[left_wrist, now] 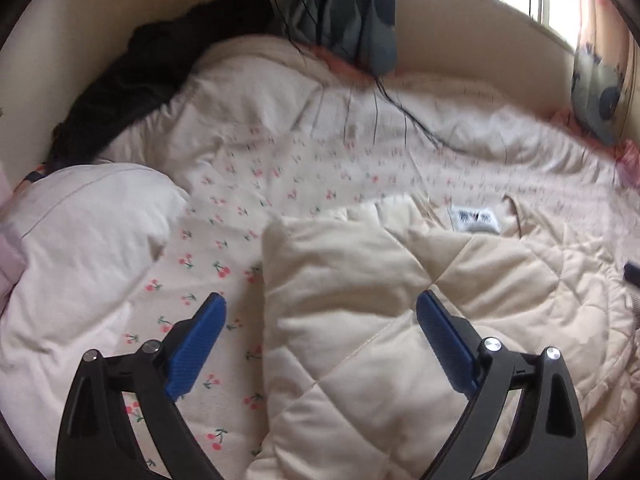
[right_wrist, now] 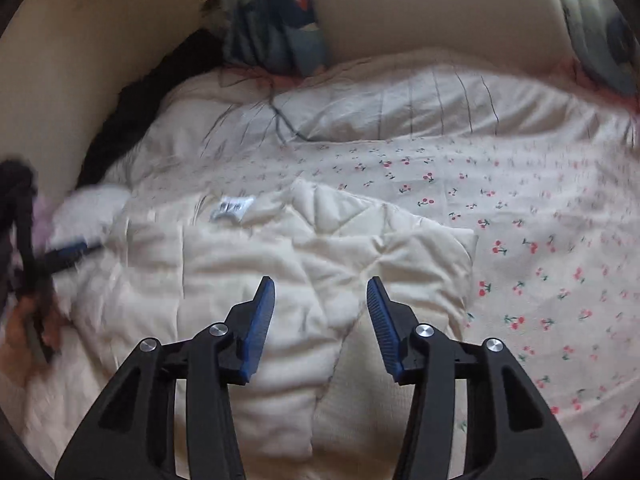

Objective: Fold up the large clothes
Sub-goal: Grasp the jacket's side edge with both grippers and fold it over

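A cream quilted garment [left_wrist: 460, 264] lies crumpled on a bed sheet with a cherry print [left_wrist: 224, 240]. A white label [left_wrist: 474, 218] shows near its far edge. My left gripper [left_wrist: 322, 296] is open wide just above the garment's left edge, one finger over the sheet and one over the quilting. In the right wrist view the same garment [right_wrist: 240, 256] and its label [right_wrist: 232, 205] fill the middle. My right gripper [right_wrist: 321, 280] hovers over its folds, jaws partly apart with nothing pressed between the pads. A blurred blue finger [right_wrist: 68, 252] of the left gripper shows at the left.
A white pillow [left_wrist: 80, 248] sits at the left and dark clothing [left_wrist: 132, 92] is heaped against the wall. A striped duvet [right_wrist: 420, 108] lies at the far side, with a thin black cable [left_wrist: 400, 108] across it. Patterned curtains [left_wrist: 348, 12] hang below the window.
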The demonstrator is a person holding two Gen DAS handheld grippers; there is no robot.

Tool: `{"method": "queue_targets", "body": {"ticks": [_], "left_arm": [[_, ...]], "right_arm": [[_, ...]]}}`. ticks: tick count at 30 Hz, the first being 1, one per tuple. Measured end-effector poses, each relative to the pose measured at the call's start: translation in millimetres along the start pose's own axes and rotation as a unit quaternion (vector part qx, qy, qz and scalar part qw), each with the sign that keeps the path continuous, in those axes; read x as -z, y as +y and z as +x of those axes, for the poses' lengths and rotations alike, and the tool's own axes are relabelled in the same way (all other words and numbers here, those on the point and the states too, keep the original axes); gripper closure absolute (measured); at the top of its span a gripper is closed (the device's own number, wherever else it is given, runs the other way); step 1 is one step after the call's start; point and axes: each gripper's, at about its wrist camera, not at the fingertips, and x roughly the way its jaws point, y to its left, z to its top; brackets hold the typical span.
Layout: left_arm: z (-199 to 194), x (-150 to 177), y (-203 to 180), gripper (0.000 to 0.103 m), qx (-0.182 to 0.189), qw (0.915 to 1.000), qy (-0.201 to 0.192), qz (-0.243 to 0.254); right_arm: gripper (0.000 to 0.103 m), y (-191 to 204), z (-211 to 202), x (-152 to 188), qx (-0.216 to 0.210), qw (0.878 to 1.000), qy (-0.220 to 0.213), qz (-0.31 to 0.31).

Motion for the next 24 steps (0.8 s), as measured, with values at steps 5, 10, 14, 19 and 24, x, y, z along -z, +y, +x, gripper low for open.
{"method": "queue_targets", "body": {"ticks": [5,10,14,19,24], "left_arm": [[41,16,13,0.010,0.013,0.9959,0.087,-0.017],[-37,16,42,0.010,0.067,0.9949,0.062,-0.042],[-109,62,86,0.010,0.141,0.9827,0.090,-0.079],[-168,126,115,0.010,0.173,0.9673,0.140,-0.123],[-208,184,118,0.010,0.223,0.9439,0.188,-0.154]], "right_arm": [[0.053,-13,13,10,-0.033,0.999,0.027,0.013],[0.038,-46,-67,30,-0.132,0.987,0.035,0.085],[0.031,-69,-120,96,-0.209,0.961,0.100,0.152],[0.031,-60,-160,182,-0.249,0.934,0.173,0.190],[0.031,-42,-189,235,-0.301,0.903,0.210,0.224]]}}
